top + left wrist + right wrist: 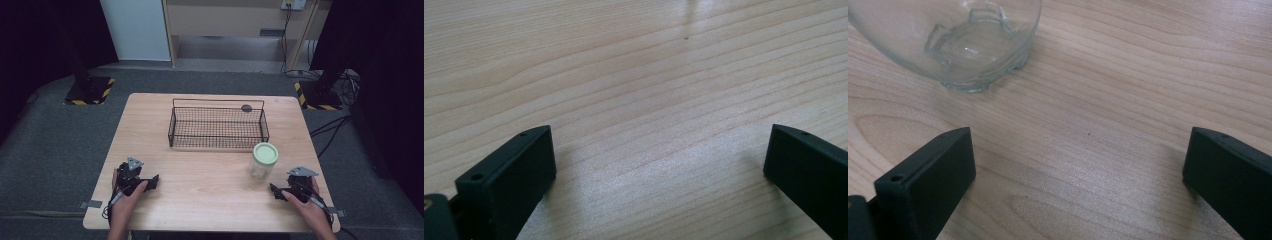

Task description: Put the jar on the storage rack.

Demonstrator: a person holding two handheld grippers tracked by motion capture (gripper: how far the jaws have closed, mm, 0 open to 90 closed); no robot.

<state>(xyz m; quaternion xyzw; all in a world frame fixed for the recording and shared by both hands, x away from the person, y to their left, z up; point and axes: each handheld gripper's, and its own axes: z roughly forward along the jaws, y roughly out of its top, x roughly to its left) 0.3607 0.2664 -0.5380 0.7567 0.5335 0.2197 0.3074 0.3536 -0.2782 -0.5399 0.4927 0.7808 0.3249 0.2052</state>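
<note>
Wooden table: wire basket, lidded jar.

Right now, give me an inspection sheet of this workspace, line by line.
Surface: wooden table, bare between the grippers.
Job's things: glass jar with pale green lid, upright, in front of empty black wire basket.
Clutter: small dark disc behind the basket.
Grippers: left gripper and right gripper open, resting on the table, holding nothing.
Cables: black cables on the floor at right.
Surroundings: grey floor, two stand bases with hazard stripes.
</note>
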